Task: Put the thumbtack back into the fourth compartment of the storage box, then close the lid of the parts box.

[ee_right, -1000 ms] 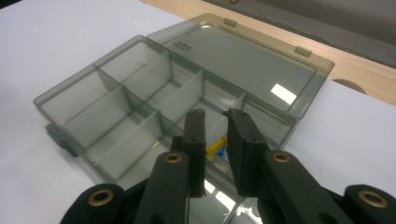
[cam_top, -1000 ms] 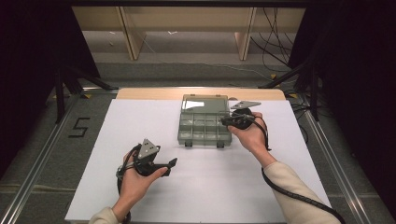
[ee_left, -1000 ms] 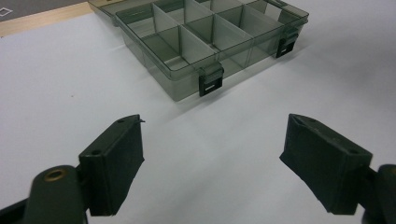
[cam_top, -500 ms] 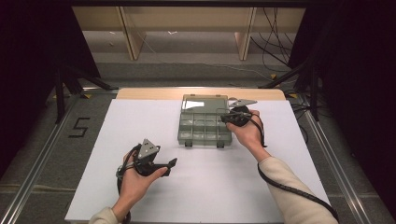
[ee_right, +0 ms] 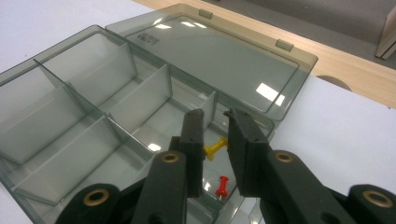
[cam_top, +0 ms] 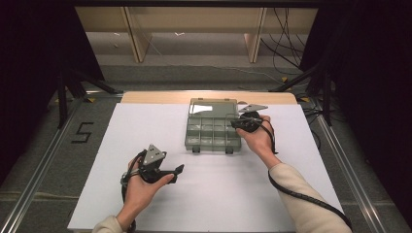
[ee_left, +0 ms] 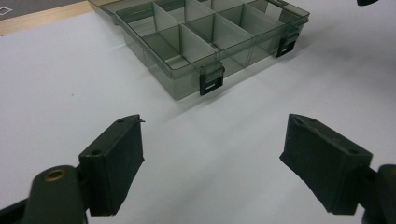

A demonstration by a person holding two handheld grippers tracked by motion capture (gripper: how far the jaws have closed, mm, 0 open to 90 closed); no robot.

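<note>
A smoky clear compartment box [cam_top: 213, 138] lies open on the white table top, its lid [cam_top: 212, 106] folded flat behind it. My right gripper [cam_top: 236, 124] hangs over the box's right rear compartment. Its jaws have just been opening and stand a little apart in the right gripper view [ee_right: 212, 114]. A yellow pushpin [ee_right: 215, 147] lies in the gap below them, no pad pressing on it. A red pushpin [ee_right: 222, 185] lies in the same compartment. My left gripper [cam_top: 179, 171] rests at the front left, open wide [ee_left: 215, 123] and empty, pointing toward the box [ee_left: 205, 42].
Two black latches [ee_left: 211, 80] hang on the box's near wall. The wooden table edge [cam_top: 155, 97] runs behind the white sheet [cam_top: 145, 126]. A cable [cam_top: 301, 196] trails from the right hand. Metal rails and dark stands flank the table.
The right hand has shifted only slightly over the box. The left hand has stayed where it was.
</note>
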